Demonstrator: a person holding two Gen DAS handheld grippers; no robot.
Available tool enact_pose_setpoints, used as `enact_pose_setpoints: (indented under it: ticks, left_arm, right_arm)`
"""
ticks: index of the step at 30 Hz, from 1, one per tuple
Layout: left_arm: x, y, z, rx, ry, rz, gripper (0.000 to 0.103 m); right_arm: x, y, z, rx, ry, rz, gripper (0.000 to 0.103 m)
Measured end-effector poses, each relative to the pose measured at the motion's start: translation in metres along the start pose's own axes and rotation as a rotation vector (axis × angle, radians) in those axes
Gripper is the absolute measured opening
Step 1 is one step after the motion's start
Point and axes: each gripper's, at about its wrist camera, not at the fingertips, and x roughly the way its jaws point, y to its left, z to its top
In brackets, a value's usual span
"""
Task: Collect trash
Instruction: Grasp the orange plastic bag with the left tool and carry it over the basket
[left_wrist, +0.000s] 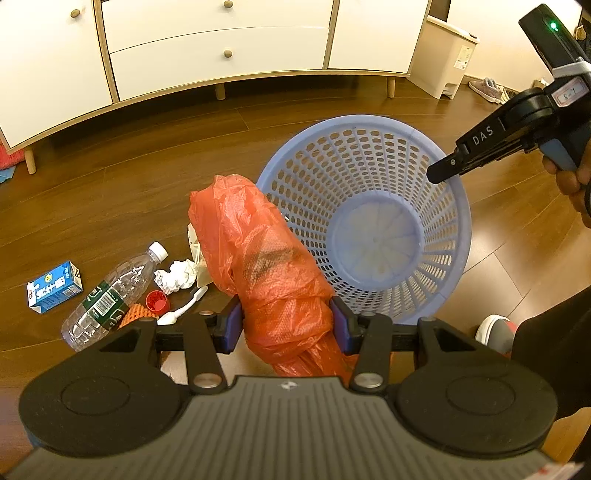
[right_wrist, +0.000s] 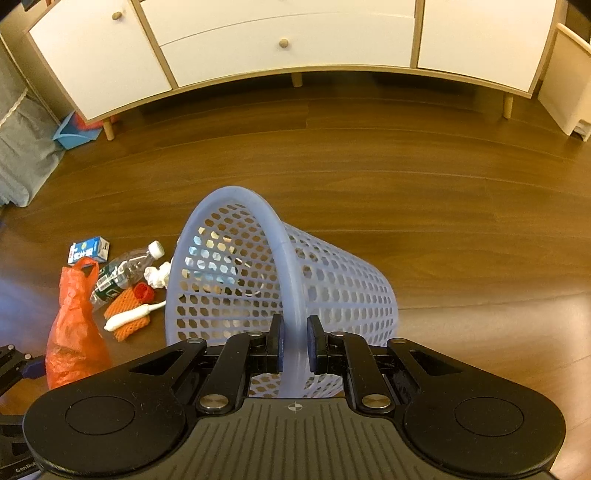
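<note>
Left gripper: I have it clamped on the orange plastic bag, blue pads pinching the bunched waist; the bag stands up between the fingers, just beside the basket.
Right gripper: nearly closed astride the rim of the blue mesh basket, one pad inside, one outside. Whether the pads are biting the rim, I cannot tell.
Basket attitude: tipped, mouth facing the litter side; inside looks empty in the left wrist view.
Step in hand (my judgement): get the bag into the basket mouth.
How to do it well: I hold the rim steady, carry the bag over the rim before letting go, release low so it does not spring out.
Risk: thin film may cling to the pads.
Remaining litter: clear bottle, red cap, crumpled tissue, white brush-like tool, orange foam net, blue carton, all on the wood floor.
Far: white cabinet.
</note>
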Motion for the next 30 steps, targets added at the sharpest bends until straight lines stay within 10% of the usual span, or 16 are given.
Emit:
enact_pose_setpoints:
  ticks: [30]
  left_arm:
    - [0.030,-0.017,0.021,0.068,0.025,0.018,0.044]
  right_arm:
    - [0.002,0.003,-0.004,-0.056,0.000,0.003,0.009]
